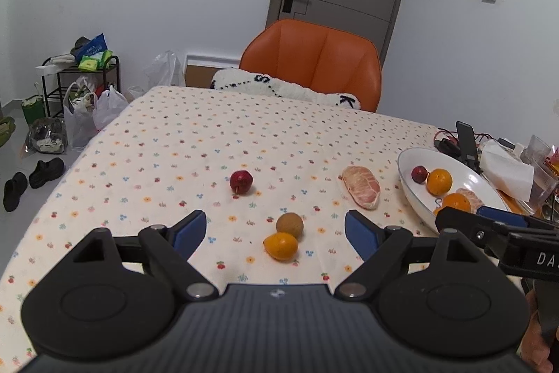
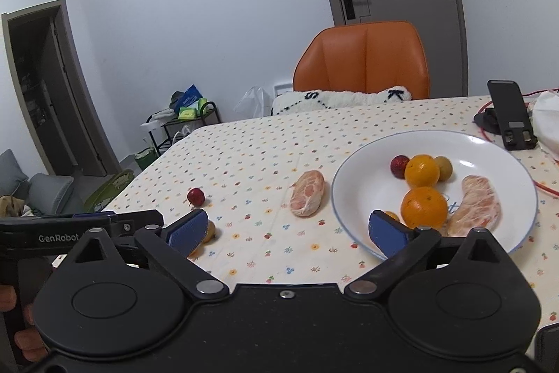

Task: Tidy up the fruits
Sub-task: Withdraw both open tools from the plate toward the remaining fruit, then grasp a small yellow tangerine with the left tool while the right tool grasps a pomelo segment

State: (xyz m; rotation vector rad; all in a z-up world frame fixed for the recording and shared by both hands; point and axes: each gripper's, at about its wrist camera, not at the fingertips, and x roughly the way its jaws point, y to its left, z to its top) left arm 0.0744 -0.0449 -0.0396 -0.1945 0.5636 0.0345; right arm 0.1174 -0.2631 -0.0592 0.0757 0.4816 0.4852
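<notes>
On the flowered tablecloth lie a dark red fruit (image 1: pixel 241 181), a brown round fruit (image 1: pixel 289 224), a small orange fruit (image 1: pixel 281 246) touching it, and a peeled pomelo segment (image 1: pixel 361 187). The white plate (image 2: pixel 353 173) holds two oranges (image 2: pixel 423 207), a red fruit (image 2: pixel 399 166), a brownish fruit (image 2: pixel 443 167) and another pomelo segment (image 2: pixel 477 208). My left gripper (image 1: pixel 276 230) is open just before the brown and orange fruits, empty. Open too, my right gripper (image 2: pixel 286 228) hovers at the plate's near left rim, the loose pomelo segment (image 2: pixel 307 193) ahead of it.
An orange chair (image 1: pixel 314 62) with a white fluffy cushion (image 1: pixel 279 88) stands at the table's far side. A phone on a stand (image 2: pixel 510 114), red cables and tissue crowd the right end beyond the plate. Bags, a rack and shoes sit on the floor at left.
</notes>
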